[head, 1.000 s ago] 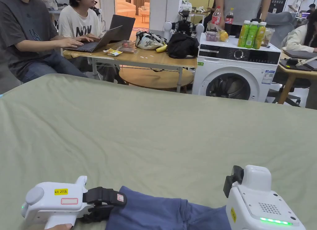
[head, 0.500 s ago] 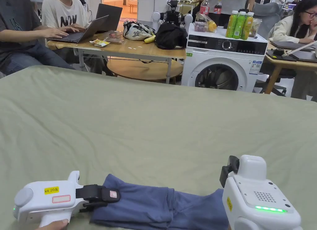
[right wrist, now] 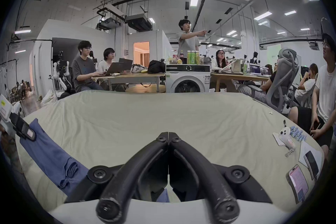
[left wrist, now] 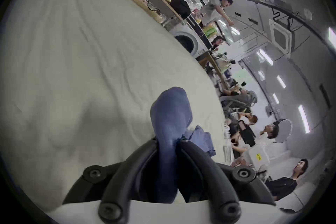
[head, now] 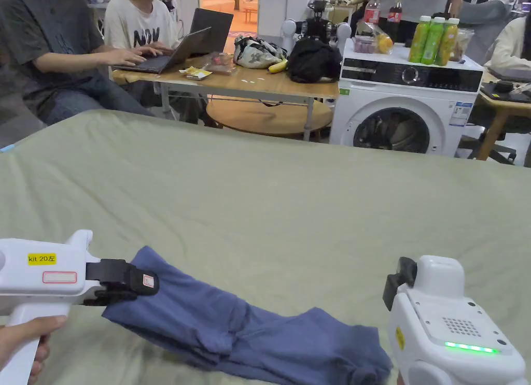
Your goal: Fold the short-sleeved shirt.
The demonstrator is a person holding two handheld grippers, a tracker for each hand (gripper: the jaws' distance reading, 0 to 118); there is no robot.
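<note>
shirt cut off below, right gripper hiding its end

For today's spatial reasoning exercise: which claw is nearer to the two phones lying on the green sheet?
Right. The right claw points over the sheet with the phones off to its right side. The left claw, shut on the blue shirt, is at the far opposite side.

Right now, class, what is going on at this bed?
A person holds a gripper in each hand over a green sheet. The left gripper is shut on one end of a blue shirt, lifting it while the rest lies bunched on the sheet. The right gripper is shut, with nothing visible between its tips.
</note>
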